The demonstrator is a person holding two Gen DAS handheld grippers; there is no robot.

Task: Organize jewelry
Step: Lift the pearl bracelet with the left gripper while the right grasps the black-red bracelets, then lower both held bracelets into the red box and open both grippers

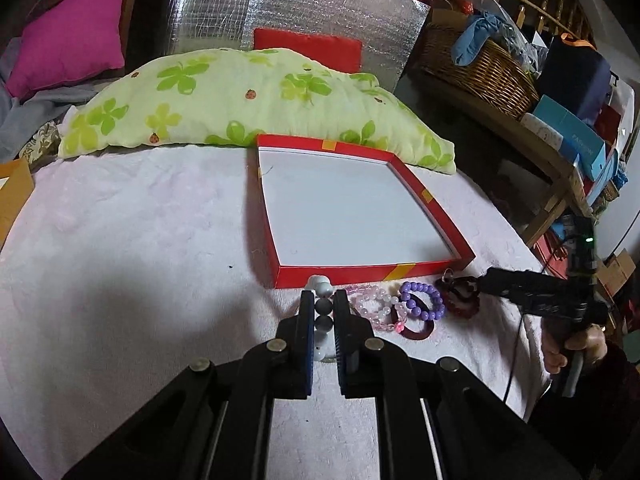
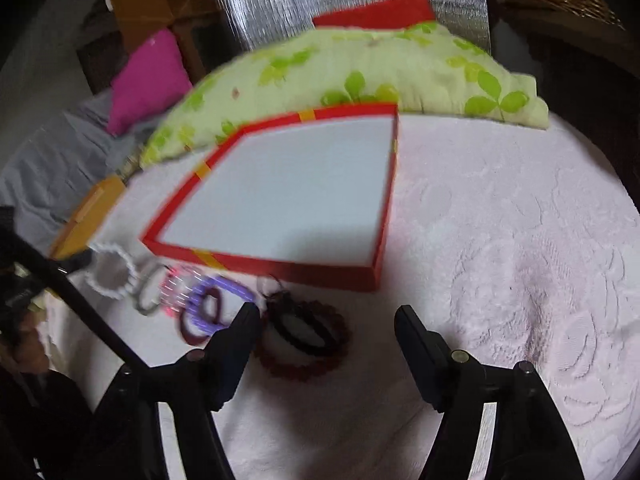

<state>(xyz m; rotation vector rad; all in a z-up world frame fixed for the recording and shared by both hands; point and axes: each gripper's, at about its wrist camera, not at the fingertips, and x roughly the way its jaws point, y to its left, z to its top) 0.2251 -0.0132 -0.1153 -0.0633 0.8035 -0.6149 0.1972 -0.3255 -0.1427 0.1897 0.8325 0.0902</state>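
A shallow red box (image 1: pixel 372 271) with a white floor lies on the pale pink bedspread (image 1: pixel 140 240); its floor is bare. It also shows in the right wrist view (image 2: pixel 280 268). A row of bracelets lies along its near wall. My left gripper (image 1: pixel 324 300) is shut on a white bead bracelet (image 1: pixel 323 290). Beside it lie a pink bracelet (image 1: pixel 374 306), a purple bead bracelet (image 1: pixel 424 300) and dark red bracelets (image 1: pixel 460 298). My right gripper (image 2: pixel 328 314) is open and empty, straddling a dark red bead bracelet (image 2: pixel 308 340) and a black one (image 2: pixel 300 326).
A green clover-print pillow (image 1: pixel 248 100) lies behind the box. A magenta cushion (image 1: pixel 68 52) and silver foil sheet (image 1: pixel 300 4) are further back. A wicker basket (image 1: pixel 480 68) and boxes crowd a bench at right. An orange box (image 2: pixel 88 212) sits at the bedspread's left edge.
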